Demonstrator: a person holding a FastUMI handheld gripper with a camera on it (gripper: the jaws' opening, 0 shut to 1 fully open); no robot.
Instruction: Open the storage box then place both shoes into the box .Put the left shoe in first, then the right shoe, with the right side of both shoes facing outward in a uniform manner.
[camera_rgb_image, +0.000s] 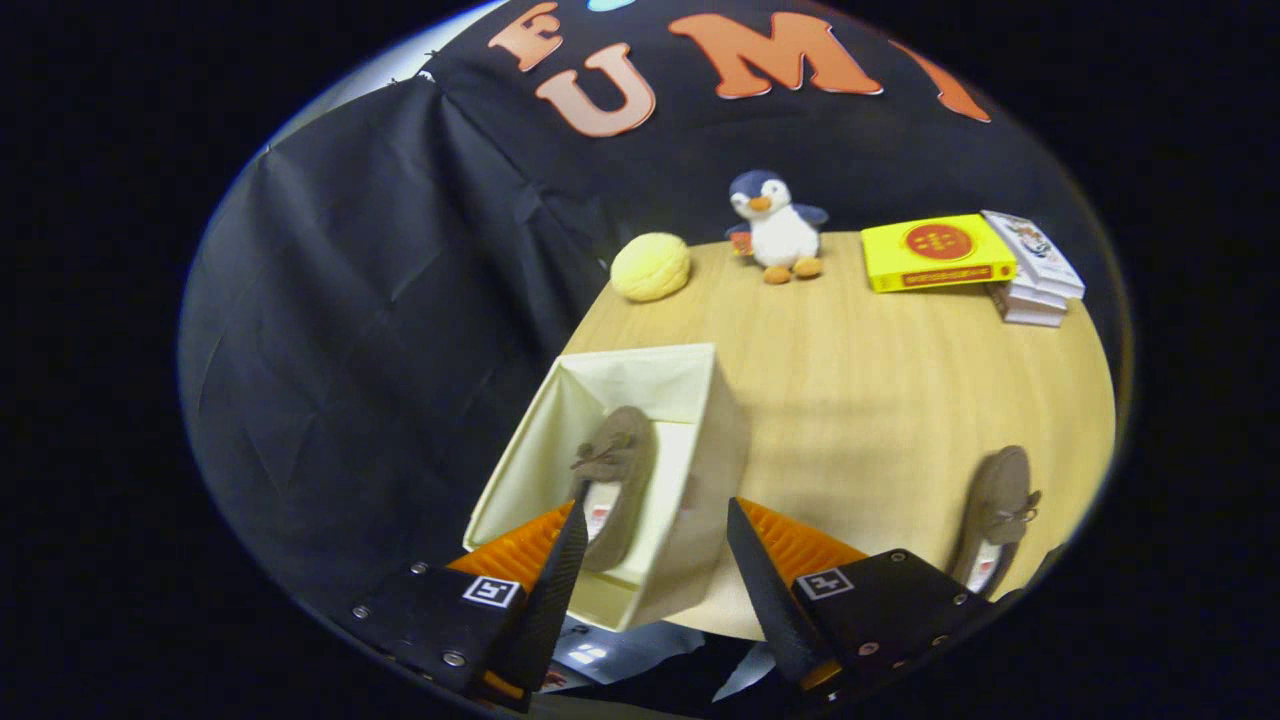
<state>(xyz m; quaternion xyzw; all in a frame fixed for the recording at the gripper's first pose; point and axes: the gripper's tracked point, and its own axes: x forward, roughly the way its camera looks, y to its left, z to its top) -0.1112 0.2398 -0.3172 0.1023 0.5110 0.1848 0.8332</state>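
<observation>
Cream fabric storage box open at bench left edge, one shoe inside | second shoe near bench's right edge, unplaced | gripper wide apart, empty, above box | roughly halfway

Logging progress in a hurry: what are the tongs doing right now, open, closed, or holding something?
Tongs: open, holding nothing; one shoe lies in the storage box just ahead of them.
</observation>
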